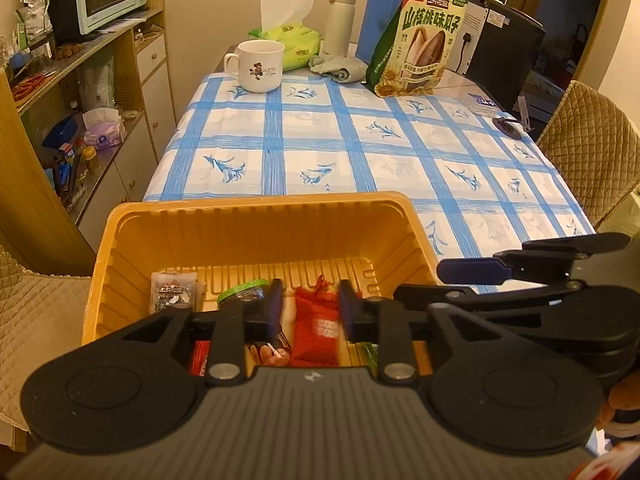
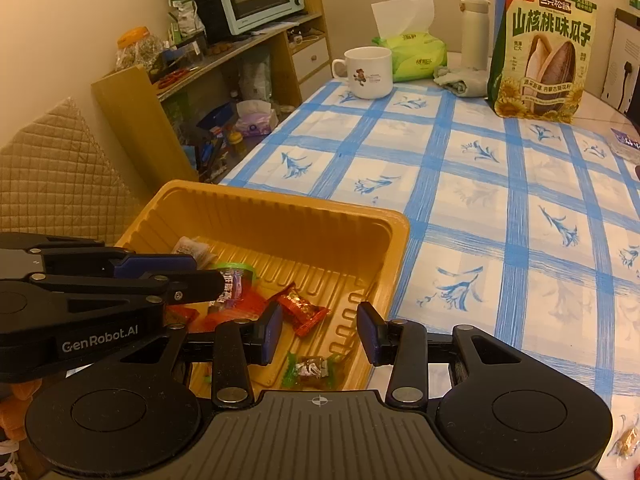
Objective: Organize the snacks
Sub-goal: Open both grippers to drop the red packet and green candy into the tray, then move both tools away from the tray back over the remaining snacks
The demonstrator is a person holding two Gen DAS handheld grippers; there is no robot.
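Blue-and-white checked table cloth (image 2: 500,208) under warm light, with a white mug (image 2: 370,72) and a big green seed bag (image 2: 544,52) at the far end. Yellow tray (image 1: 256,216) at the near edge, full of small wrapped snacks. Left gripper (image 1: 310,312) low over the tray, pads a little apart, a red snack pack (image 1: 316,332) seen between them but not pinched. Right gripper (image 2: 320,334) open over the tray's near corner, holding nothing, above a green-ended candy (image 2: 314,368). Red candy (image 2: 300,308) just beside.

Two close wrist views angled down, side by side, sharing the orange tray (image 1: 256,216) and checked table (image 2: 480,200)
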